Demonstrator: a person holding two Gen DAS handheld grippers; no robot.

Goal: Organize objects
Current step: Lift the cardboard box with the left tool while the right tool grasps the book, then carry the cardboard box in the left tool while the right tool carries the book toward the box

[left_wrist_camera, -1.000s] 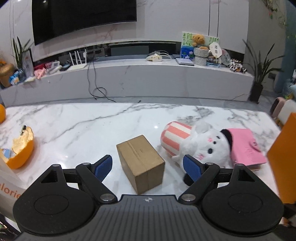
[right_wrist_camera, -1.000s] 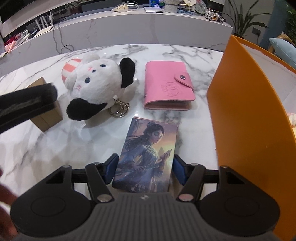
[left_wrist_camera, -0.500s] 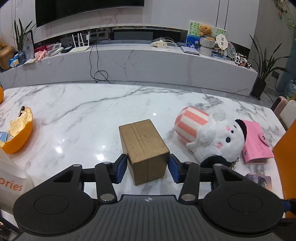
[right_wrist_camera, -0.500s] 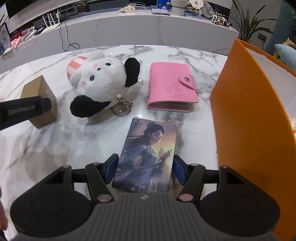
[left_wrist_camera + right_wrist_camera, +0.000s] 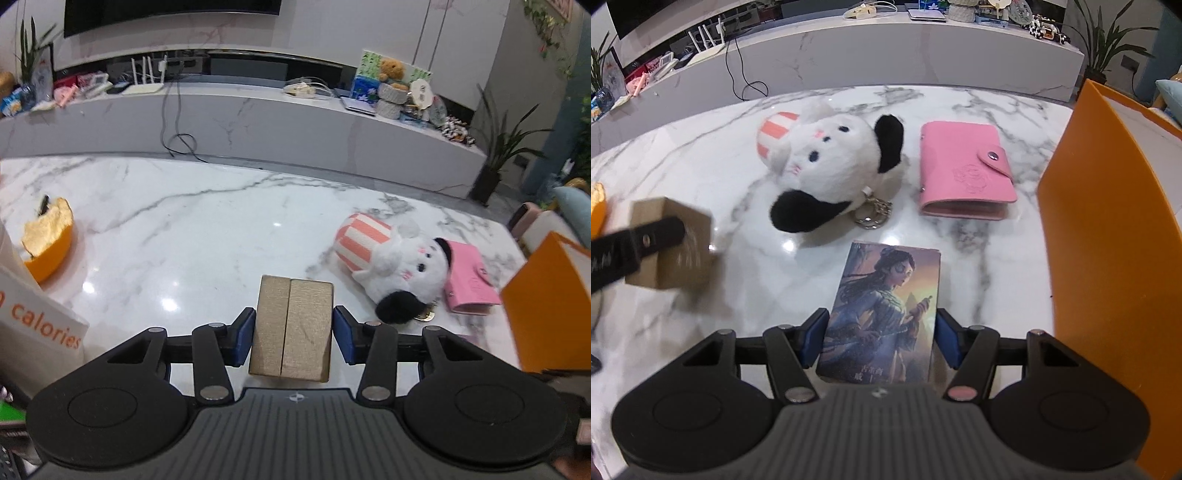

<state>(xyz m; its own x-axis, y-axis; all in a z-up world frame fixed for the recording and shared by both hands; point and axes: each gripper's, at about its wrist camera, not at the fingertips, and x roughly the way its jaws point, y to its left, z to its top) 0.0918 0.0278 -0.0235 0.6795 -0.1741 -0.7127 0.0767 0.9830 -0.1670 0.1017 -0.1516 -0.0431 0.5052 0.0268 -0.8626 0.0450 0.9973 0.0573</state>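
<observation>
My left gripper (image 5: 293, 338) is shut on a small brown cardboard box (image 5: 291, 328) and holds it lifted above the marble table (image 5: 192, 243). The box (image 5: 670, 245) and a left finger also show at the left of the right wrist view. My right gripper (image 5: 881, 343) straddles an illustrated card box (image 5: 886, 310) that lies flat on the table; its blue pads sit close to both sides with a small gap. A white and black plush toy (image 5: 827, 166) with a keyring and a pink wallet (image 5: 964, 170) lie beyond it.
An orange box (image 5: 1108, 229) stands at the right, close to my right gripper. An orange peel (image 5: 48, 240) and a white carton with orange lettering (image 5: 33, 321) are at the left. A long white TV console (image 5: 240, 122) runs behind the table.
My left gripper closed on the cardboard box and lifted it off the table, turning it square to the camera. My right gripper stayed around the card box.
</observation>
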